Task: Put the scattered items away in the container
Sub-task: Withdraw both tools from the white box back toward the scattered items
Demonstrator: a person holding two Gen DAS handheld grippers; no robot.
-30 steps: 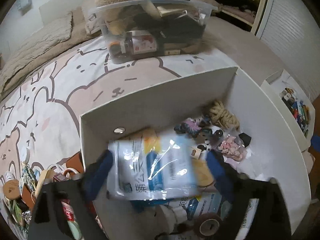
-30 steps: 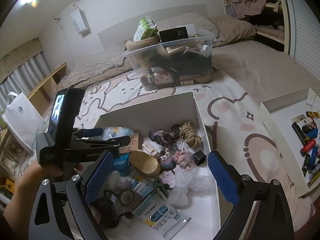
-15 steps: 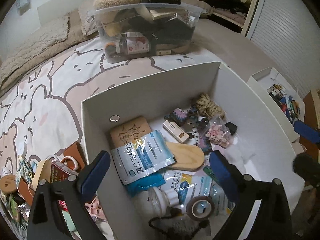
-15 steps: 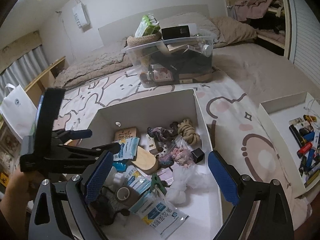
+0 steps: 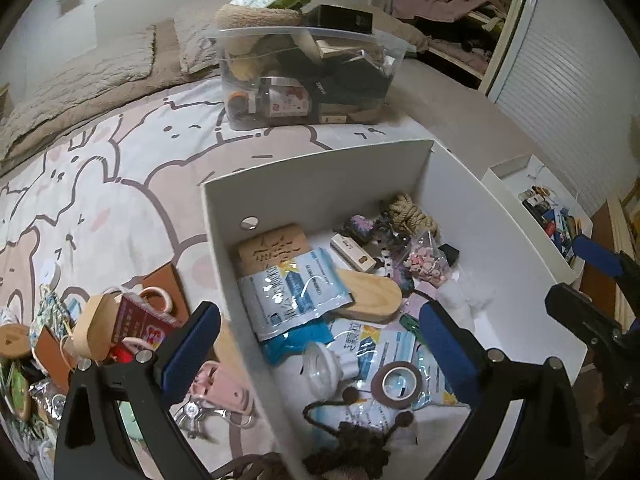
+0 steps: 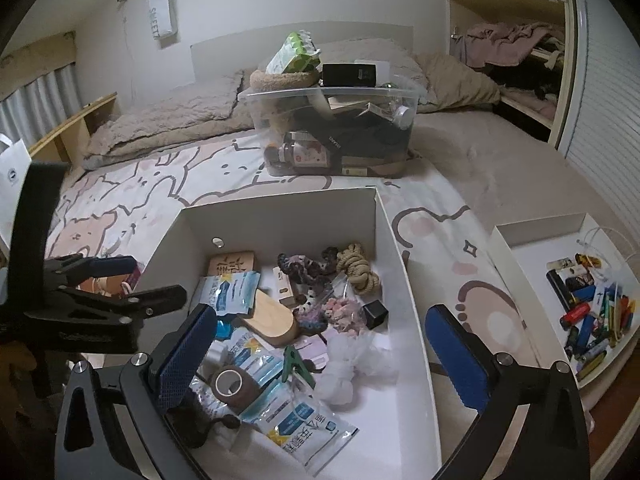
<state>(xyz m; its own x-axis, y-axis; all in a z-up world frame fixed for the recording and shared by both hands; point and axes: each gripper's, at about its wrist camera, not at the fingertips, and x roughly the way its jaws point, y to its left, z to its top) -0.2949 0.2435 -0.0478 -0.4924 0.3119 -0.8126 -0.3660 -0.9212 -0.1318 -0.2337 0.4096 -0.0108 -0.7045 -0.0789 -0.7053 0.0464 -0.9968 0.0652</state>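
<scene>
On the bed (image 6: 480,148), the open box (image 6: 280,216) sits before a loaded tub (image 6: 336,128); a tray (image 6: 540,228) lies right, loose clutter (image 5: 100,328) left (outside the box wall).

Both tools are built the same way. The left gripper (image 5: 320,344) has a black frame with two arms that spread like a letter V. Each arm has a triangular hole cut through it and carries round silver screws (image 5: 495,355) near the top. The fingers (image 5: 192,350) end in long flat pads, deep blue, with a fine grid texture. The right gripper (image 6: 326,356) looks the same: black frame, silver screws, blue textured pads (image 6: 456,356). Seen from the side, the left tool shows thin black bars with small bolts, a blue tip and a tall black block behind them.
</scene>
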